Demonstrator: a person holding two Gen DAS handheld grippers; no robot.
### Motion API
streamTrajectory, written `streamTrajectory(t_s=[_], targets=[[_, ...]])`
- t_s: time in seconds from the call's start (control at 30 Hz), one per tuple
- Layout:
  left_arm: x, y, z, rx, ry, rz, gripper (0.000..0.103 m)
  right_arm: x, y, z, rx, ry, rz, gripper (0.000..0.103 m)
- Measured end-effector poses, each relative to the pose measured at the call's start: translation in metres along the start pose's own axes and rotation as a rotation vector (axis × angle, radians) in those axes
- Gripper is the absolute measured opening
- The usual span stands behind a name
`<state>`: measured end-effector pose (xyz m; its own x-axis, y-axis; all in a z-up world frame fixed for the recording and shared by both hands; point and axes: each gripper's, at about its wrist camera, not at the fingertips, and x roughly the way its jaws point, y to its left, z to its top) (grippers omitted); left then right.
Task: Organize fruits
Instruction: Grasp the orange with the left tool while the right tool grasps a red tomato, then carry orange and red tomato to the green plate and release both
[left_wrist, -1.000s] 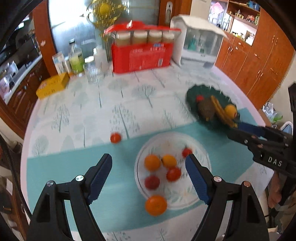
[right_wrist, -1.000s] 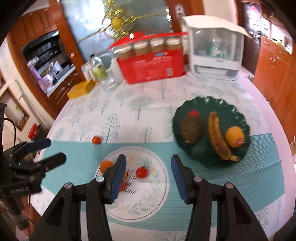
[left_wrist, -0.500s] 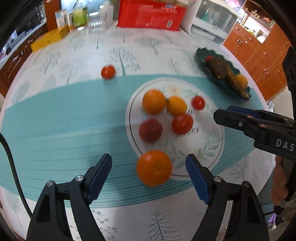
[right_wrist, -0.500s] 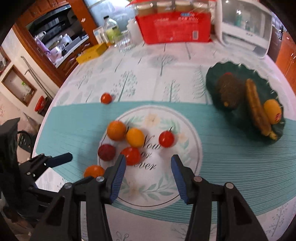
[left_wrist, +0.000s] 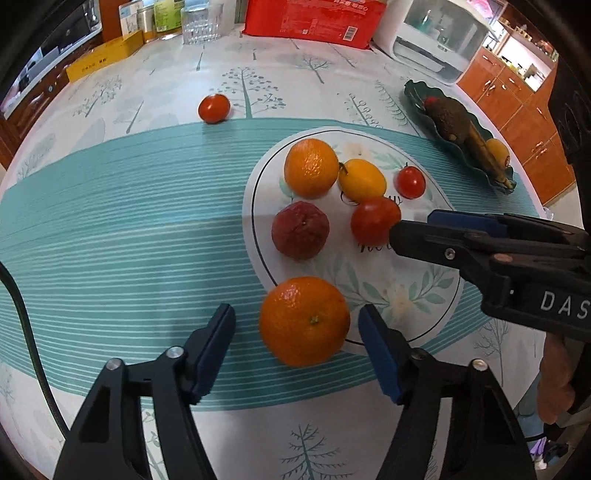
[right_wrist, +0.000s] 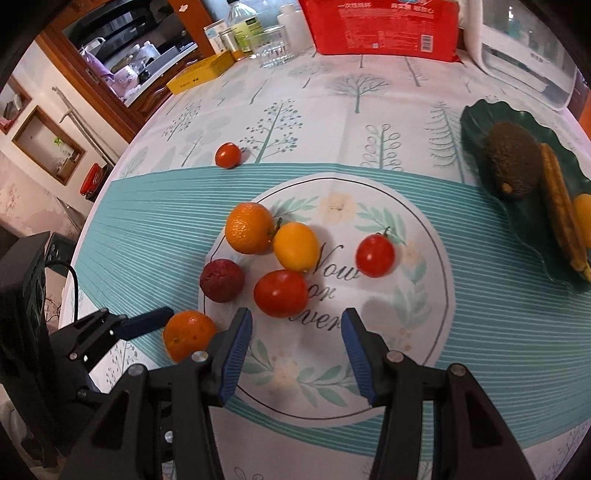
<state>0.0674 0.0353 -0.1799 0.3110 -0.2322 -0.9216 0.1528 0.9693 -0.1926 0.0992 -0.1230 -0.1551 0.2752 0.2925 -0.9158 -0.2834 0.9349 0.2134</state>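
Left gripper (left_wrist: 297, 350) jaws wide, straddled front orange (left_wrist: 304, 321) at printed circle's (left_wrist: 436, 295) edge, likely lining up grasp. Right gripper (right_wrist: 297, 345) jaws open, empty, faced large tomato (right_wrist: 280, 292). Green plate (right_wrist: 476, 155) far right.

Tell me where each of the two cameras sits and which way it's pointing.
Left wrist: on the left gripper, looking down past its open blue-padded fingers at the near round orange mandarin; the right gripper enters from the right.
Right wrist: on the right gripper, open over the large red tomato.
Shared: mandarin, tomato, dark green scalloped plate.
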Motion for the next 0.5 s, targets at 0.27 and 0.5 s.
streamTrajectory(t_s=[0.27, 0.5], targets=[[0.0, 0.001, 0.003, -0.02, -0.026, -0.017, 0.045, 0.016, 0.01, 0.004, -0.041, 0.021, 0.01, 0.045], [-0.003, 0.005, -0.001, -0.036, -0.03, -0.025, 0.044, 0.025, 0.015, 0.007, -0.069, 0.029, -0.002, 0.035]])
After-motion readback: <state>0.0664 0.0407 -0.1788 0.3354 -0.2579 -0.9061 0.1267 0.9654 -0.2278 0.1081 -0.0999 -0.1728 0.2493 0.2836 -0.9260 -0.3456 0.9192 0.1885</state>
